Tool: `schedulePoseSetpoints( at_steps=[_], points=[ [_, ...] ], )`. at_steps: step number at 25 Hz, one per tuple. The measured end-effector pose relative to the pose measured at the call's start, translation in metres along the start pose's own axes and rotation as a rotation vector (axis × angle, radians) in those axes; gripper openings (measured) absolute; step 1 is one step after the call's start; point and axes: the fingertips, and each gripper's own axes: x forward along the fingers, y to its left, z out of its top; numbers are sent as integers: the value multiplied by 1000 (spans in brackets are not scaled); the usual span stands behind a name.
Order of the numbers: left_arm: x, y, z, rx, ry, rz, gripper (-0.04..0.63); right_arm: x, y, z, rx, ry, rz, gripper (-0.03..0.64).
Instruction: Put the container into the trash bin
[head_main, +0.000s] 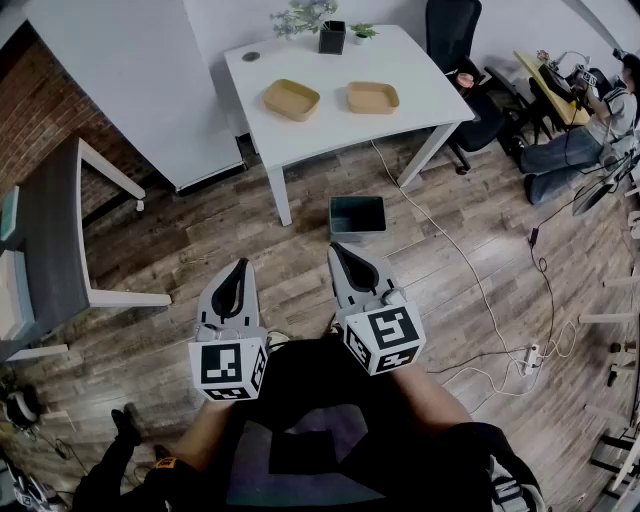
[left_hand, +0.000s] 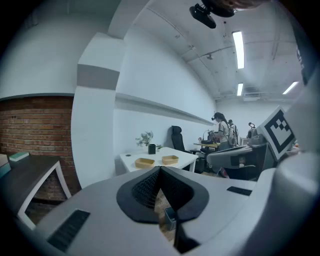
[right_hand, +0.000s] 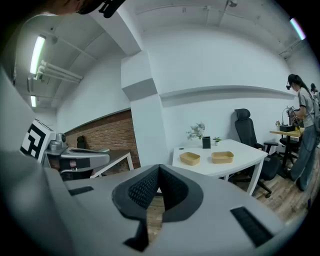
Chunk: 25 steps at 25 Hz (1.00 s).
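Floor (head_main: 250, 240): worn wood planks; table (head_main: 330, 130): smooth, matt; 2 containers (head_main: 291, 99) (head_main: 372, 97): matt (material unclear); brick wall (head_main: 30, 130): rough.

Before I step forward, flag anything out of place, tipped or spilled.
Nothing tipped or spilled. The left container and the right container sit flat on the white table; the trash bin stands upright. Only a white cable trails loose across the floor beside it.

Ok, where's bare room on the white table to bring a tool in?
Free: on the white table, the front strip ahead of the left container and right container, and the right end. Crowded: the back edge by the plant pot.
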Motion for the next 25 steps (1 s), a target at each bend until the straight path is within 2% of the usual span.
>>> schedulePoseSetpoints(
  at_steps=[9, 16, 25],
  points=[
    [8, -8, 6, 6, -7, -7, 9, -2, -8, 5, -3, -14, 5, 12],
    [15, -19, 8, 4, -6, 24, 9, -1, -18, 5, 1, -16, 67, 14],
    [30, -45, 12, 0, 15, 73, 9, 3, -40, 7, -57, -10, 162, 15]
  ],
)
